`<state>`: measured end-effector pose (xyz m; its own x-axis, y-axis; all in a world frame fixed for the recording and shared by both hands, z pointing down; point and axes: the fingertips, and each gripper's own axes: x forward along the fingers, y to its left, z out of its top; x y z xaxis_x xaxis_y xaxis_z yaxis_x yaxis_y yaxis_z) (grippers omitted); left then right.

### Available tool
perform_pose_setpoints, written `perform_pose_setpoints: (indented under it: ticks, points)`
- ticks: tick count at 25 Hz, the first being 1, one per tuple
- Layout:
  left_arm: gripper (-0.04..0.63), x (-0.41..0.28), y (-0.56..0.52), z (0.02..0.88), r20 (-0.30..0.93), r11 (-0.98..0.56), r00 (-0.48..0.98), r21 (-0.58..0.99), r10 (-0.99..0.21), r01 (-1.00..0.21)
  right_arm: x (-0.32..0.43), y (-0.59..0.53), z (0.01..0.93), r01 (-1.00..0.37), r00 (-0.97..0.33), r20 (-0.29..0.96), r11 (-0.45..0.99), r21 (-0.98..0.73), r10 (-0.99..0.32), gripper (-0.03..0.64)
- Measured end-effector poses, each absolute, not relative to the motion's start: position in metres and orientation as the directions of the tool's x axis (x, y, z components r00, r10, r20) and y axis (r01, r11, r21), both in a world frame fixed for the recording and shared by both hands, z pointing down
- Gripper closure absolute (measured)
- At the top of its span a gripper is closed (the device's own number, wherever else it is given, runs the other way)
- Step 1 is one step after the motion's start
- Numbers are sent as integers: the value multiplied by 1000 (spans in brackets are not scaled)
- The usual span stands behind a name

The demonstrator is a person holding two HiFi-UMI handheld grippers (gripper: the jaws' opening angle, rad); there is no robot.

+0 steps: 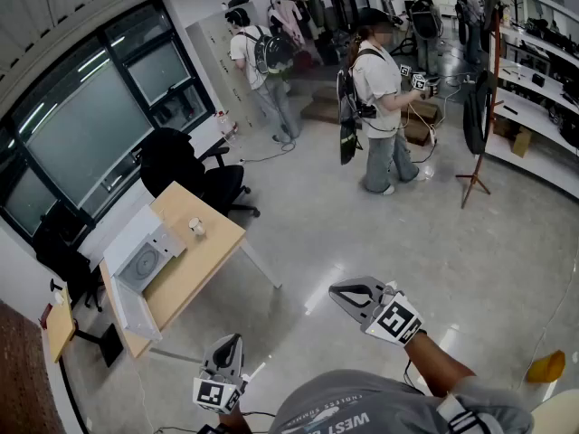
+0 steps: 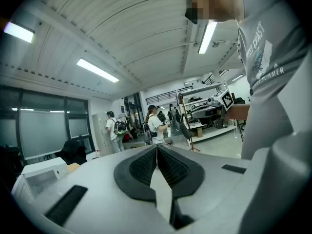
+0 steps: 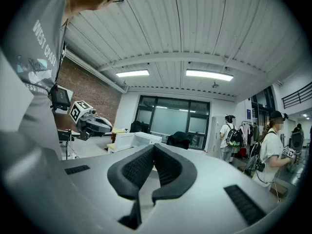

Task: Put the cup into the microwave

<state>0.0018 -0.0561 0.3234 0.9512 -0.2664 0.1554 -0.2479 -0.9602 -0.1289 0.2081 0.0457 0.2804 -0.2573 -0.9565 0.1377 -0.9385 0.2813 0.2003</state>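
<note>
A small white cup point(image 1: 195, 227) stands on the wooden table point(image 1: 204, 260) at the left of the head view, to the right of the white microwave point(image 1: 140, 265), whose door hangs open toward me. Both grippers are held well away from the table, over the floor. My left gripper point(image 1: 235, 342) is shut and holds nothing; its black pads point(image 2: 146, 167) meet in the left gripper view. My right gripper point(image 1: 336, 290) is likewise shut and holds nothing, its pads point(image 3: 168, 167) pressed together. The microwave point(image 3: 139, 139) shows far off in the right gripper view. The cup is too small to make out in either gripper view.
A black office chair point(image 1: 194, 174) stands behind the table by the windows. Two people with backpacks point(image 1: 380, 98) stand across the room. A coat stand point(image 1: 478, 125) and shelving point(image 1: 543, 80) line the right side. A yellow object point(image 1: 547, 366) lies on the floor at lower right.
</note>
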Motion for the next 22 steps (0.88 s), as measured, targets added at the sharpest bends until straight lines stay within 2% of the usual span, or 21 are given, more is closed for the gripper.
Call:
perform_pose_setpoints:
  ticks: [14, 22]
  points:
    - [573, -16, -42, 324, 159, -953, 942, -121, -296, -279, 198, 54, 283, -941, -261, 147, 285, 182, -954, 598]
    - [573, -29, -35, 333, 160, -949, 937, -107, -310, -296, 178, 58, 280, -929, -326, 104, 339, 150, -940, 597]
